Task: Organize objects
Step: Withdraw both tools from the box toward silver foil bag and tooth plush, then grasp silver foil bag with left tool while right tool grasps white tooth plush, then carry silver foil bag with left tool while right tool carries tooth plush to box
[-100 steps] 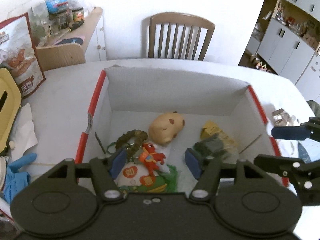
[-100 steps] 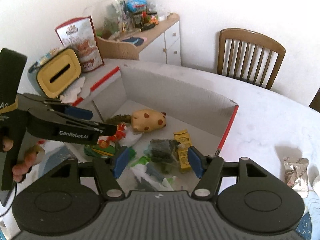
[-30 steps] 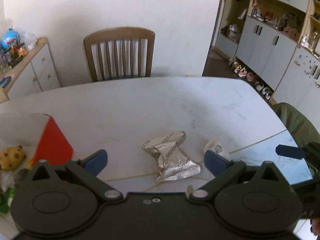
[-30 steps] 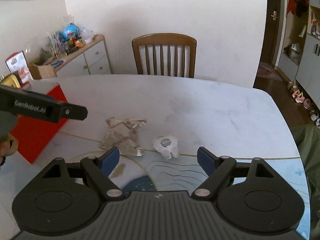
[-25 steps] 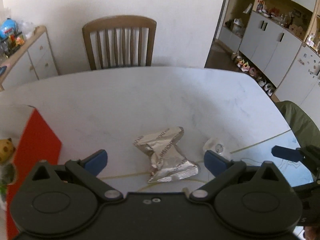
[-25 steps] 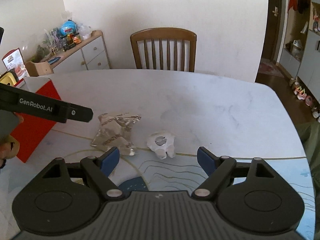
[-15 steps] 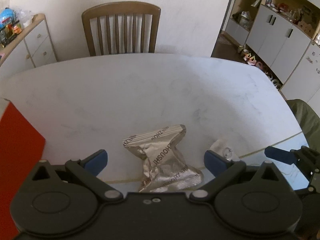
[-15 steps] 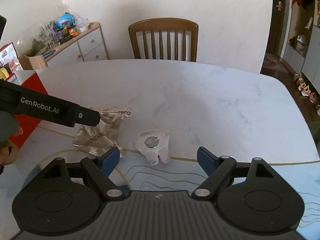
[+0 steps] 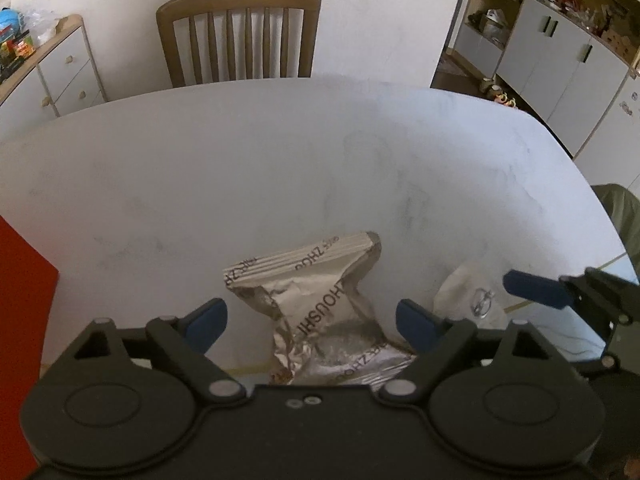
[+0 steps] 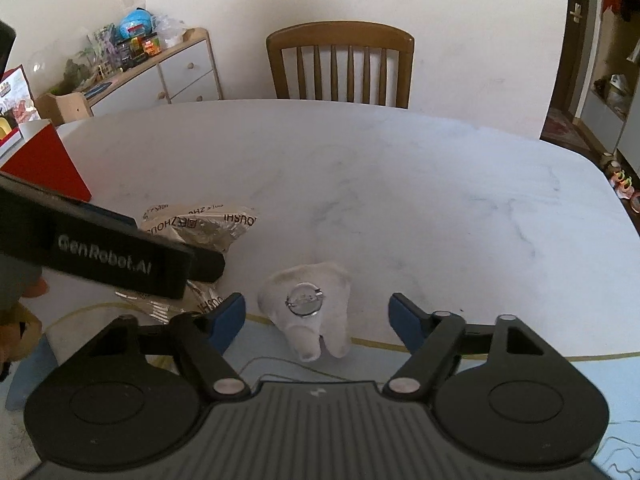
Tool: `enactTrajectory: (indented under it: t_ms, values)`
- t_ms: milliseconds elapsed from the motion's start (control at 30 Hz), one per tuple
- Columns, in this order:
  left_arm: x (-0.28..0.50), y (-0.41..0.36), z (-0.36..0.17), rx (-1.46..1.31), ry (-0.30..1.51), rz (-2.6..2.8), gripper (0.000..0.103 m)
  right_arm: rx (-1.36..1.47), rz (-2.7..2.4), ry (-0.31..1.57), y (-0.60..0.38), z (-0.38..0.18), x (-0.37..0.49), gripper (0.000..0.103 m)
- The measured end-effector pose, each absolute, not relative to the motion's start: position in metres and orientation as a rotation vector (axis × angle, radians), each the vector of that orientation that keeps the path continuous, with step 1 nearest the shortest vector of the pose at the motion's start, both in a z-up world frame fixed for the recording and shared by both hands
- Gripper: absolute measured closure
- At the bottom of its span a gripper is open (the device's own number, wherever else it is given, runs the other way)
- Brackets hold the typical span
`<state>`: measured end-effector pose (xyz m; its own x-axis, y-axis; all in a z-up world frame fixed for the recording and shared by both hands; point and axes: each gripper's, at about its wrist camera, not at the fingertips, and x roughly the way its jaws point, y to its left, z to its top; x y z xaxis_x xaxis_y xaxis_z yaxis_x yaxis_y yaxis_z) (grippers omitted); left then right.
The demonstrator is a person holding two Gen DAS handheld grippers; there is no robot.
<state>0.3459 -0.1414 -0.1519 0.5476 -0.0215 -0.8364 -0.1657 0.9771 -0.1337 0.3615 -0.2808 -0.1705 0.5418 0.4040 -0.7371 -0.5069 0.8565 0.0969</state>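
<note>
On the white bench, our left gripper straddles the silver foil packet lengthwise, jaws just narrowing, seemingly untouched; right gripper brackets the white tooth-shaped toy, also narrowing, not gripping.

My left hand-held gripper points steeply down toward the tabletop. Its blue pads stand wide apart, touching nothing, though the jaws have just been closing a little; a foil packet lies between them, not pressed.

My right hand-held gripper tilts down too, less steeply. Its jaws have also just been narrowing, pads clear of the small white item that sits between them.

In the right wrist view, one black finger of my left gripper crosses the frame at left. My fingers show blurred at that edge. In the left wrist view, a blue-tipped finger of my right gripper shows at far right.
</note>
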Motion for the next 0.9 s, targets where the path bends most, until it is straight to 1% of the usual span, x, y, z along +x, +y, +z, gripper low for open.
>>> enactTrajectory:
  t_ms: [67,133,200,233,267,300,467,500,533,733,900]
  values:
    - [0.346,-0.14,-0.155,-0.211,0.988,0.087,0.018,-0.13,0.546,0.839,-0.279,-0.173,0.363,0.028]
    - [0.345,-0.138,-0.157,-0.224,0.989,0.083,0.023,-0.127,0.55,0.841,-0.278,-0.176,0.364,0.032]
    - [0.345,-0.14,-0.16,-0.225,0.986,0.079,0.024,-0.131,0.545,0.832,-0.276,-0.177,0.365,0.033]
    - [0.345,-0.141,-0.159,-0.225,0.984,0.077,0.027,-0.127,0.546,0.83,-0.276,-0.177,0.365,0.035]
    - [0.347,-0.145,-0.157,-0.223,0.982,0.071,0.031,-0.125,0.547,0.828,-0.275,-0.177,0.365,0.041]
    - [0.347,-0.144,-0.156,-0.219,0.98,0.071,0.033,-0.126,0.544,0.825,-0.274,-0.177,0.365,0.043]
    - [0.343,-0.147,-0.155,-0.209,0.973,0.057,0.043,-0.127,0.548,0.828,-0.274,-0.176,0.362,0.052]
    - [0.343,-0.146,-0.155,-0.213,0.974,0.053,0.049,-0.127,0.547,0.829,-0.273,-0.175,0.362,0.052]
    - [0.342,-0.146,-0.153,-0.217,0.974,0.052,0.051,-0.127,0.547,0.829,-0.273,-0.175,0.362,0.052]
    - [0.336,-0.142,-0.153,-0.237,0.982,0.055,0.053,-0.139,0.524,0.844,-0.272,-0.169,0.355,0.053]
    - [0.321,-0.138,-0.142,-0.243,0.97,0.042,0.053,-0.128,0.522,0.854,-0.275,-0.155,0.342,0.053]
